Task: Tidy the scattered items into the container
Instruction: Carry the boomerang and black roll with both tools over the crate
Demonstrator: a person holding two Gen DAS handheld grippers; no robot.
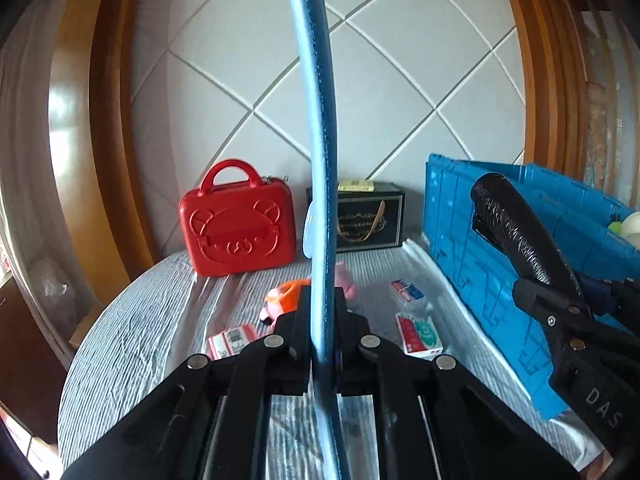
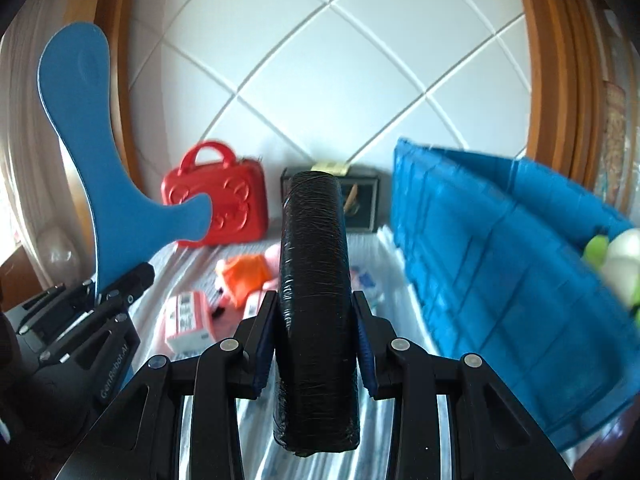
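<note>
A flat blue boomerang-shaped plastic piece point(image 2: 96, 168) is clamped edge-on in the left gripper point(image 1: 322, 320). A black film-wrapped oblong block point(image 2: 314, 300) is gripped by the right gripper point(image 2: 316, 344). Beyond, small cartons and a pink-and-orange plush toy point(image 1: 286, 298) lie on the striped cloth point(image 1: 140, 340). The blue ribbed plastic crate point(image 2: 500, 260) is seen to the right.

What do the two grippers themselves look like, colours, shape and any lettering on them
Both are matte black linkage frames with round silver pivot pins. The right gripper has blue finger pads. The left gripper carries white "GenRobot.AI" lettering; the right one shows "DAS" in the left wrist view. No hands or sleeves show.
</note>
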